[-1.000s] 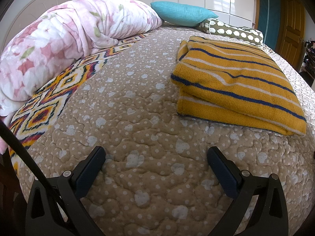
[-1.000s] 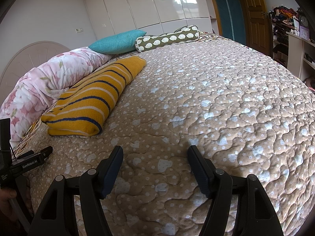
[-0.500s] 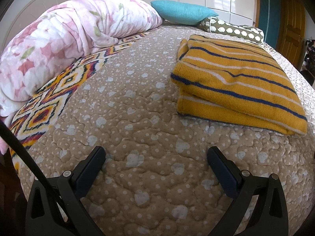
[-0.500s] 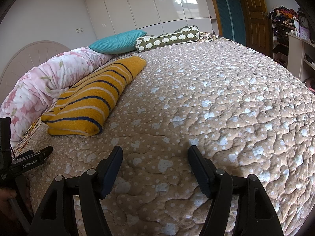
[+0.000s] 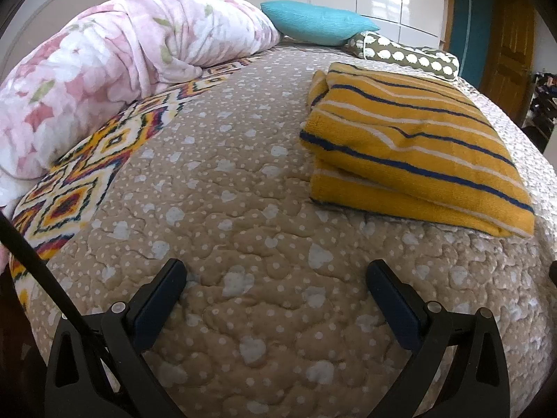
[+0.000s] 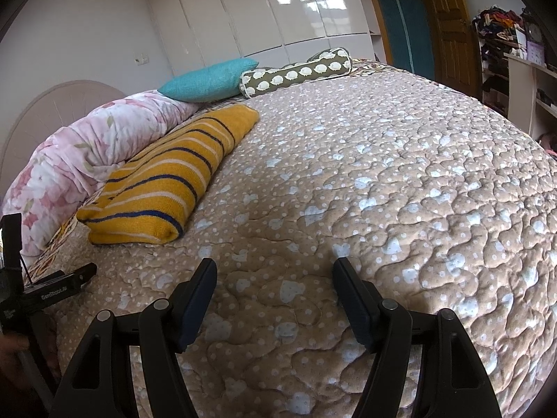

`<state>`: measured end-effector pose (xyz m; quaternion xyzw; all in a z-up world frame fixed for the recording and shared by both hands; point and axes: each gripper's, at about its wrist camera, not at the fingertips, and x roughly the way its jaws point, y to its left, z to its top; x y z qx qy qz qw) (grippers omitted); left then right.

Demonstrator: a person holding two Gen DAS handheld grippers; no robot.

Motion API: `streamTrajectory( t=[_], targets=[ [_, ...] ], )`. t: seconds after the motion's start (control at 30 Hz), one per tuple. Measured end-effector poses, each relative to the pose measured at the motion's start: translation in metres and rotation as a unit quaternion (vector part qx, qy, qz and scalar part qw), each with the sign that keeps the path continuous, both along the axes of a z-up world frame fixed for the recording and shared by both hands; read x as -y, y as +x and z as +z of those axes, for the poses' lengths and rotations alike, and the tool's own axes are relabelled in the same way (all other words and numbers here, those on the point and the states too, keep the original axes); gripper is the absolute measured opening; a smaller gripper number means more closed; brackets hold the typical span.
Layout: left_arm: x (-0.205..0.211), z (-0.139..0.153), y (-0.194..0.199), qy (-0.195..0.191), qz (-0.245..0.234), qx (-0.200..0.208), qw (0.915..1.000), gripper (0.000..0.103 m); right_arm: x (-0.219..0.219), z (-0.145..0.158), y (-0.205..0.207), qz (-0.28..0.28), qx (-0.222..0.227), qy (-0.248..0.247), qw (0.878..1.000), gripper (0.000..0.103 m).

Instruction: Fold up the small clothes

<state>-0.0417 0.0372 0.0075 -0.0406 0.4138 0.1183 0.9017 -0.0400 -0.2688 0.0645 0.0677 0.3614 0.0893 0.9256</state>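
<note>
— Nothing much has shifted since a second ago: both claws hang where they were, and the folded sweater [image 5: 414, 146] lies on the same patch of the bed [image 5: 243, 209].

— How many of each thing?

— One sweater, yellow with dark blue and white stripes, folded into a thick flat stack. One teal pillow [image 6: 209, 80], one olive bolster with white spots [image 6: 296, 71], one pink flowered duvet [image 5: 115, 69] rolled along the head end. Two claws.

— Where does the sweater sit?

— On the tan dotted quilt, near the duvet roll, with the pillow and bolster beyond it. From the left wrist view it lies ahead and to the right, well apart from the fingers.

— And the claws?

— Left claw [image 5: 276, 284] is level and low over the quilt, pointing forward, jaws spread wide, gripping nothing. Right claw [image 6: 275, 284] hovers likewise over bare quilt, jaws parted a little less widely, also empty. Whether the tips brush the quilt I cannot tell.

— Do they see each other?

— The right wrist view catches the left claw's black frame at its lower-left edge, with part of a hand under it.
</note>
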Motion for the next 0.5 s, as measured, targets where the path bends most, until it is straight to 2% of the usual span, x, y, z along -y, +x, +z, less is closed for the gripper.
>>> streamTrajectory(
  t=[0.1,0.17,0.23,0.37,0.5],
  targets=[
    [0.0,0.0,0.002,-0.002,-0.004,-0.003,1.0,0.103,-0.01,0.0,0.004,0.012,-0.012,-0.041,0.999,0.079],
    [0.0,0.0,0.002,-0.003,-0.006,-0.006,1.0,0.103,-0.023,0.0,0.007,0.023,-0.024,-0.087,0.996,0.083],
    [0.0,-0.001,0.002,-0.004,-0.009,-0.006,0.9999,0.103,-0.032,0.0,0.008,0.019,-0.034,-0.12,0.992,0.083],
    [0.001,-0.002,0.002,-0.003,-0.013,-0.006,0.9999,0.103,-0.031,0.01,0.02,0.008,-0.068,-0.103,0.992,0.083],
    [0.0,-0.002,0.001,-0.005,-0.016,-0.003,0.9999,0.103,-0.042,0.045,0.038,0.011,-0.038,-0.08,0.996,0.081]
  ],
)
